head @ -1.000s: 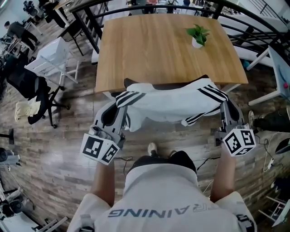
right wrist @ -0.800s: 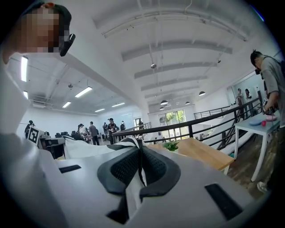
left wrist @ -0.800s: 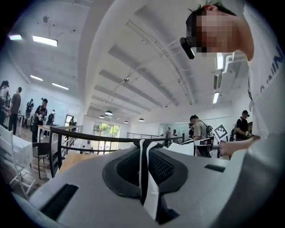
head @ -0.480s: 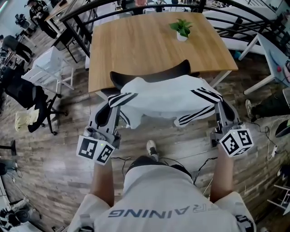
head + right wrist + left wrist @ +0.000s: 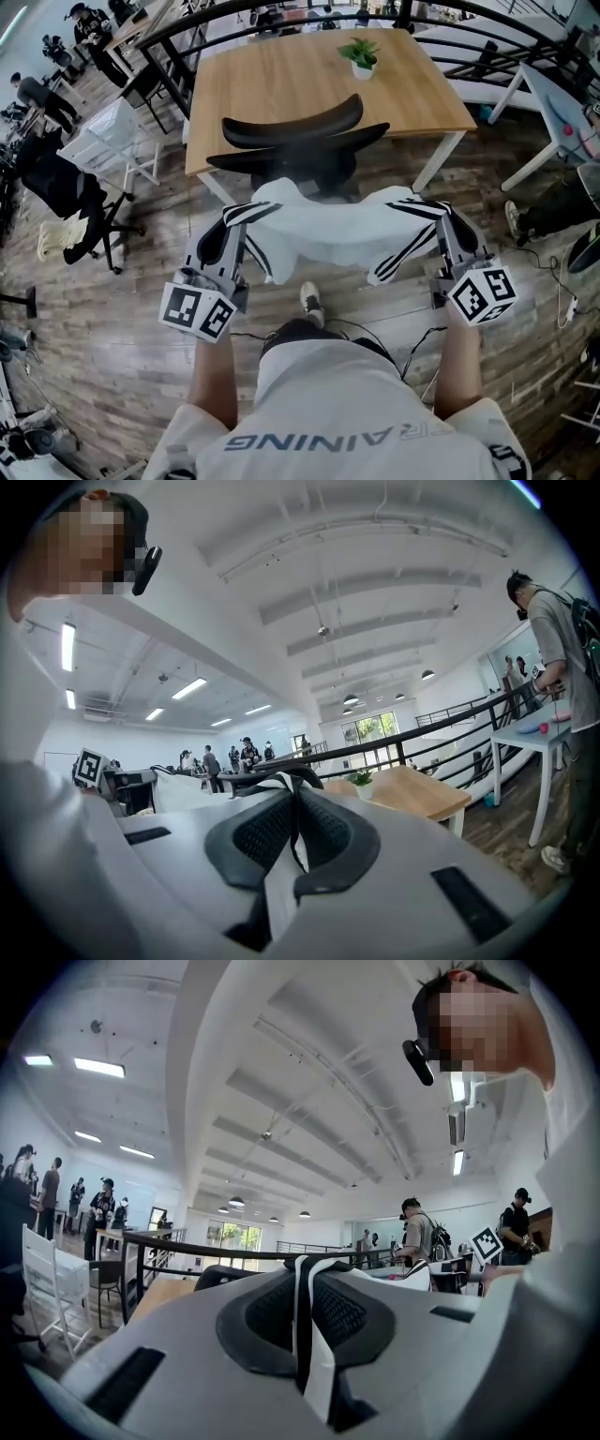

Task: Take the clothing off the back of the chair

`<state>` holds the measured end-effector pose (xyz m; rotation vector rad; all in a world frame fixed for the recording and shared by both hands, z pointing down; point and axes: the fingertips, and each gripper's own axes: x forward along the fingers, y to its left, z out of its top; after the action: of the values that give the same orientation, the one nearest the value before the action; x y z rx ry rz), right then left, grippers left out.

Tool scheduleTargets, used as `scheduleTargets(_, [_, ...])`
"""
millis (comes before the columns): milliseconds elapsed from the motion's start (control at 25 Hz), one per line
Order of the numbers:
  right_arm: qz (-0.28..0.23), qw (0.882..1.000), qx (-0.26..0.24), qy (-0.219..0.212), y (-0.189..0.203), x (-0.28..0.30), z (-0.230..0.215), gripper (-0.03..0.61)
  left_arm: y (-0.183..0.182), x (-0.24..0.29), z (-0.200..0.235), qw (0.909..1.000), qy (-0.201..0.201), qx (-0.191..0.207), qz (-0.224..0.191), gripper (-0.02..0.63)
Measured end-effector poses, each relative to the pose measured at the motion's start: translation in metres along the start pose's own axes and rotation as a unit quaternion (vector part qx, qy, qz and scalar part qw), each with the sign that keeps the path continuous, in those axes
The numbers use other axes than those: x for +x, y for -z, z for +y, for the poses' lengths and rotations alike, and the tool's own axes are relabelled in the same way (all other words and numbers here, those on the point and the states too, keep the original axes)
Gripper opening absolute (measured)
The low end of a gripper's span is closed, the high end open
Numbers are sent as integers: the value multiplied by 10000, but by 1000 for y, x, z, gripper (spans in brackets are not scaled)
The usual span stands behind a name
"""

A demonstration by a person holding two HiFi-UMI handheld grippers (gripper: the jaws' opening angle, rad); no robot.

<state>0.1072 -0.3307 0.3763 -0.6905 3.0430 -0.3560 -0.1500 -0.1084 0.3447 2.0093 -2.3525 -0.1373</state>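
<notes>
Clothing (image 5: 328, 230) hangs between left gripper (image 5: 244, 219) and right gripper (image 5: 435, 216), beside the chair (image 5: 291, 118).

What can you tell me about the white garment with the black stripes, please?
The white garment looks like soft, light fabric with black stripes at both ends. It is spread wide between the left hand-held gripper and the right hand-held gripper, each shut on a striped end; its middle sags and loose edges droop. It hangs over the wooden floor in front of the person, near the black chair, whose backrest is bare.
</notes>
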Motion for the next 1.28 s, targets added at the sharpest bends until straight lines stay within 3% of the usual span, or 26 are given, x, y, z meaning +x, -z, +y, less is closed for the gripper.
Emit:
scheduleTargets(360, [118,9998,30,-181,18,-97,25,32,4,-81,-71,9999,-128,-4,-14,57])
scheduleTargets(600, [128,9994,17,-323,24,-139,44,32,2,-123,-96,9991,-411,72,57,55])
scheduleTargets(920, [162,9978,-306,-557,17,-155,79,32,-7,-171,-102,9962,-849,213,2,55])
scheduleTargets(1280, [173,9958,-398,-802,18,-139,107,32,-5,-199,-84,9938,-1103,94,-26,55])
